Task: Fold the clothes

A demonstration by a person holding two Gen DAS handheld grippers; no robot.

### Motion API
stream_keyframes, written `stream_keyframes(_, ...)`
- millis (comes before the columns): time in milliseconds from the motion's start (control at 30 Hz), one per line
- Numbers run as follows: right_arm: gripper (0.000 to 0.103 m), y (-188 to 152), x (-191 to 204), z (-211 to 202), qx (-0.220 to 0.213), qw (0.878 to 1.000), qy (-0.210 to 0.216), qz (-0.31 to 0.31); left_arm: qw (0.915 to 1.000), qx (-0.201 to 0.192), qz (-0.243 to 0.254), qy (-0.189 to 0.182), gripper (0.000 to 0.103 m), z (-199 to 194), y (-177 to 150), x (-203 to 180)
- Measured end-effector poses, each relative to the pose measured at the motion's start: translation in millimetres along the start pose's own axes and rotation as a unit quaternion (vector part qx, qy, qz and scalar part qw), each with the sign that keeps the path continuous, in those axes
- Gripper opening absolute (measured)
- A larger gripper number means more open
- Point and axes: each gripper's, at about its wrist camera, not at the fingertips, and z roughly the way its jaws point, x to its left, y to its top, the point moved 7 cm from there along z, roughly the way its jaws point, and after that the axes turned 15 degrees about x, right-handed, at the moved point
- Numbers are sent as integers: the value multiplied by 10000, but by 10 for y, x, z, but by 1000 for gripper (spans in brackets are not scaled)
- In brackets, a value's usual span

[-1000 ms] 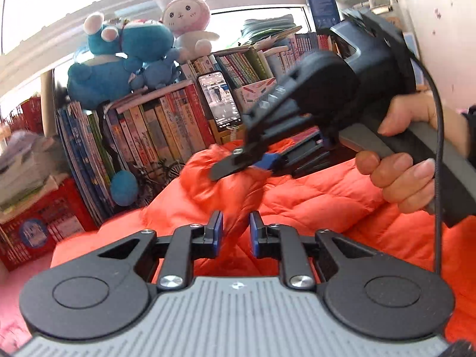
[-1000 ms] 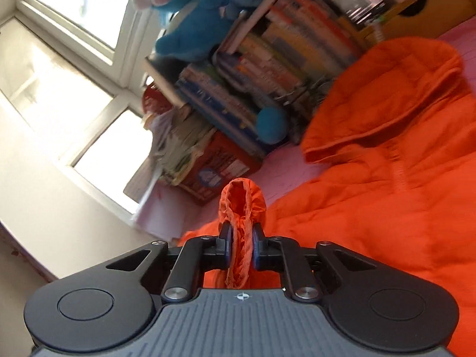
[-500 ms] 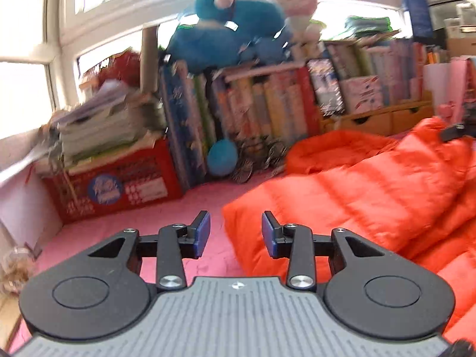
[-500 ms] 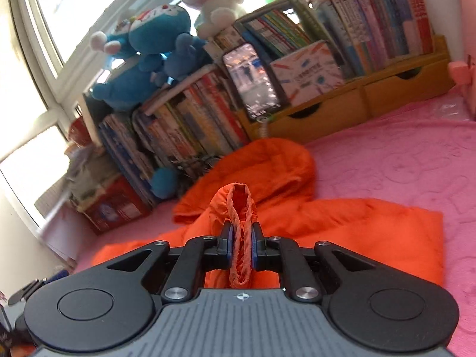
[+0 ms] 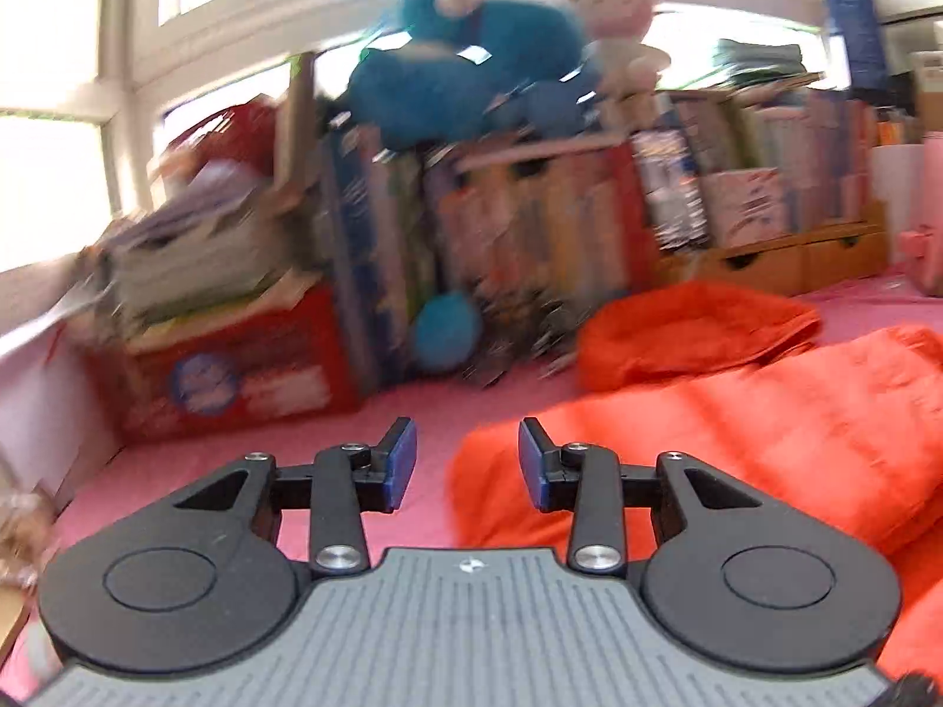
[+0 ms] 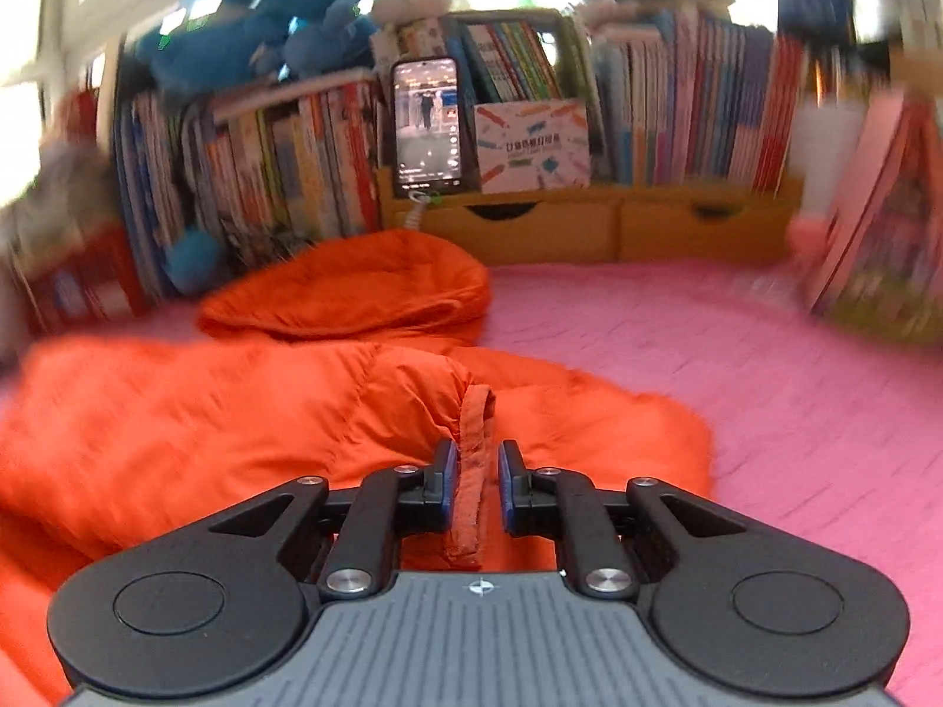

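Observation:
An orange puffer jacket (image 6: 206,406) lies spread on the pink bed cover (image 6: 766,412), its hood (image 6: 365,283) toward the bookshelf. My right gripper (image 6: 476,480) hovers low over the jacket with its jaws opening. The orange sleeve cuff (image 6: 474,430) still stands between them, leaning on the left pad with a gap at the right pad. In the left wrist view my left gripper (image 5: 465,459) is open and holds nothing. It sits at the jacket (image 5: 737,430) edge, its right finger over the fabric and its left over the pink cover (image 5: 412,406). The hood (image 5: 695,330) lies beyond.
A bookshelf (image 6: 678,100) packed with books lines the far side, with wooden drawers (image 6: 560,224), a lit phone (image 6: 425,126) and blue plush toys (image 5: 465,59) on top. A red box (image 5: 236,371) under stacked papers stands at the left. Pink books (image 6: 872,224) lean at the right.
The left view swung away from the right gripper and hand toward the jacket's left edge, and its jaws opened. The right gripper rolled level and its pads parted from the cuff.

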Motion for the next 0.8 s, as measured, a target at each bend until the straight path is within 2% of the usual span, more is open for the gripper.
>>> stream_keyframes(100,17,-10,112,-14,-30,9986,-385,-372,9995,-18,245,-205,36,45,17,-242)
stream_keyframes(200,17,-38,181,-19,-15,9965,-604,-579,9990,127,375,-222,36,192,-43,-365)
stream_keyframes(367,24,-175,188,147,120,9895,-1057,-977,9954,690,554,378,39,603,-203,-292)
stream_keyframes(500,27,-217,317,154,80,9780,-1460,-1491,9962,698,449,252,38,588,-210,-212)
stream_keyframes(567,38,-186,332,53,8,9735,-1610,-1626,9970,644,382,196,39,524,-221,-178)
stream_keyframes(633,75,-130,335,-90,-117,9691,-1747,-1737,9980,570,245,105,45,444,-214,-129)
stream_keyframes(667,81,-68,359,-210,-298,9670,-1739,-1840,9983,535,215,77,49,415,-216,-125)
stream_keyframes(733,92,74,534,-452,-785,9597,-1626,-2154,9985,485,253,55,50,388,-221,-145)
stream_keyframes(800,98,210,813,-613,-1237,9467,-1598,-2507,9981,516,316,74,50,426,-241,-175)
